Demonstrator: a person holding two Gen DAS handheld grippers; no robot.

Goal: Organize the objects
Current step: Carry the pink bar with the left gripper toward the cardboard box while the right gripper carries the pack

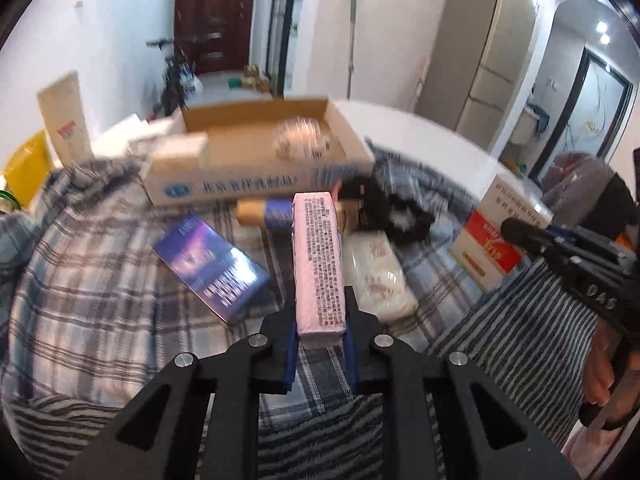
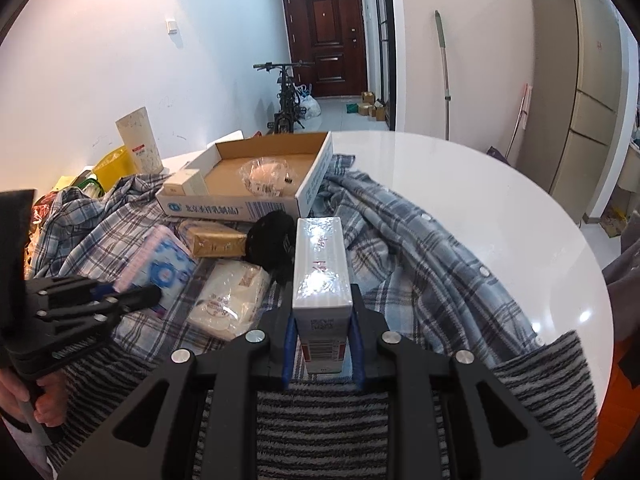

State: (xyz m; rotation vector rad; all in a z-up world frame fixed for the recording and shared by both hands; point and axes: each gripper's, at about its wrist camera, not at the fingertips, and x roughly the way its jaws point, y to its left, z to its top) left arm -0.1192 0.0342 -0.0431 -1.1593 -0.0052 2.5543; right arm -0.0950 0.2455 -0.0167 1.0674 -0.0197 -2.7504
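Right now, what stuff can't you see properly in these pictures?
- Left wrist view: print on the pink pack, too small and blurred.
- Left wrist view: the clear bag in the cardboard tray, smeared by blur.
- Right wrist view: the white carton, label washed out by glare.

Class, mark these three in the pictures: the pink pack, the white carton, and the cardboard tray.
pink pack [image 1: 320, 264]: left wrist view, printed top face.
white carton [image 2: 320, 268]: right wrist view, glossy top face.
cardboard tray [image 2: 228, 208]: right wrist view, printed front wall.
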